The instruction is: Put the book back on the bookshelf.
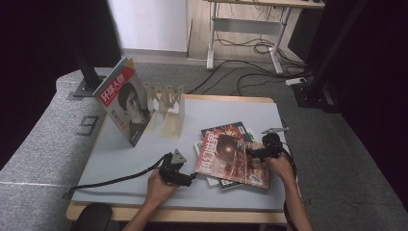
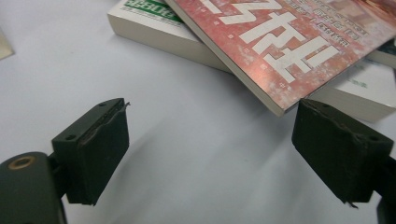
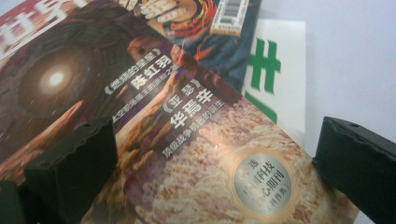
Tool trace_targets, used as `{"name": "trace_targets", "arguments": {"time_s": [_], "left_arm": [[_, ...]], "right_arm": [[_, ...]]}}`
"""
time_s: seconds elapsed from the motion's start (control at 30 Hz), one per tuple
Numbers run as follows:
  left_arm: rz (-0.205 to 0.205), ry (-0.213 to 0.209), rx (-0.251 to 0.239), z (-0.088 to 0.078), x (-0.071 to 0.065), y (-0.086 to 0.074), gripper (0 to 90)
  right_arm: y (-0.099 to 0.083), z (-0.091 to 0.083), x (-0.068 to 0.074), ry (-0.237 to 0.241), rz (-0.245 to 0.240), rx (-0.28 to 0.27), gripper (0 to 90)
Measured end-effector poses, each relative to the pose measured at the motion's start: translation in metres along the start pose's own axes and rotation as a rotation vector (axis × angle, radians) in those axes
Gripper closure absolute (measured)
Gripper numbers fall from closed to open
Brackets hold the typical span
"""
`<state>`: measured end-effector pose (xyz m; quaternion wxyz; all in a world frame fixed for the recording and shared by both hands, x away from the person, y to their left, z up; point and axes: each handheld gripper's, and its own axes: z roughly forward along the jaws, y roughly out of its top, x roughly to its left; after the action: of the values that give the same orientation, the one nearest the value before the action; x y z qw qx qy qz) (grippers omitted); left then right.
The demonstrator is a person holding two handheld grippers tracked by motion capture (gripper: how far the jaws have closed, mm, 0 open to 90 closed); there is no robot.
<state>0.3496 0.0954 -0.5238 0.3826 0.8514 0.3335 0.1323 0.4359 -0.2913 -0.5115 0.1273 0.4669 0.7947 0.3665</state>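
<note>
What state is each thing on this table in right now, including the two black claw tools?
Red magazine: lying flat, top of the pile, askew.
Books under it: lying flat, closed, stacked.
Portrait magazine: standing tilted against the rack.
Rack: upright, slots bare behind the portrait magazine.
Left gripper: open, nothing between the jaws, beside the red magazine's corner.
Right gripper: open, jaws over the red magazine's cover, not gripping.

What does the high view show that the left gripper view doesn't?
High view: the magazine propped on the wooden rack at the table's far left, both hands, the right gripper over the stack's right edge, and the whole top cover. Left gripper view: its fingers standing apart with nothing between them, beside the red magazine's near corner, and the white-spined book underneath. Both: the red magazine topping the stack and the pale blue table.
</note>
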Motion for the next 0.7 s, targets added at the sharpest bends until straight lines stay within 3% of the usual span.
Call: {"name": "trace_targets", "arguments": {"time_s": [0.27,0.57,0.7], "left_arm": [[-0.027,0.018,-0.005,0.008,0.016,0.010,15.0],[-0.061,0.022,-0.032,0.018,0.030,0.021,31.4],[-0.082,0.026,-0.038,0.023,0.036,0.026,34.4]], "right_arm": [[-0.020,-0.017,0.000,0.001,0.019,-0.010,0.0],[-0.040,-0.035,0.006,-0.006,0.022,-0.021,0.0],[-0.048,-0.041,0.011,-0.012,0.015,-0.028,0.0]]}}
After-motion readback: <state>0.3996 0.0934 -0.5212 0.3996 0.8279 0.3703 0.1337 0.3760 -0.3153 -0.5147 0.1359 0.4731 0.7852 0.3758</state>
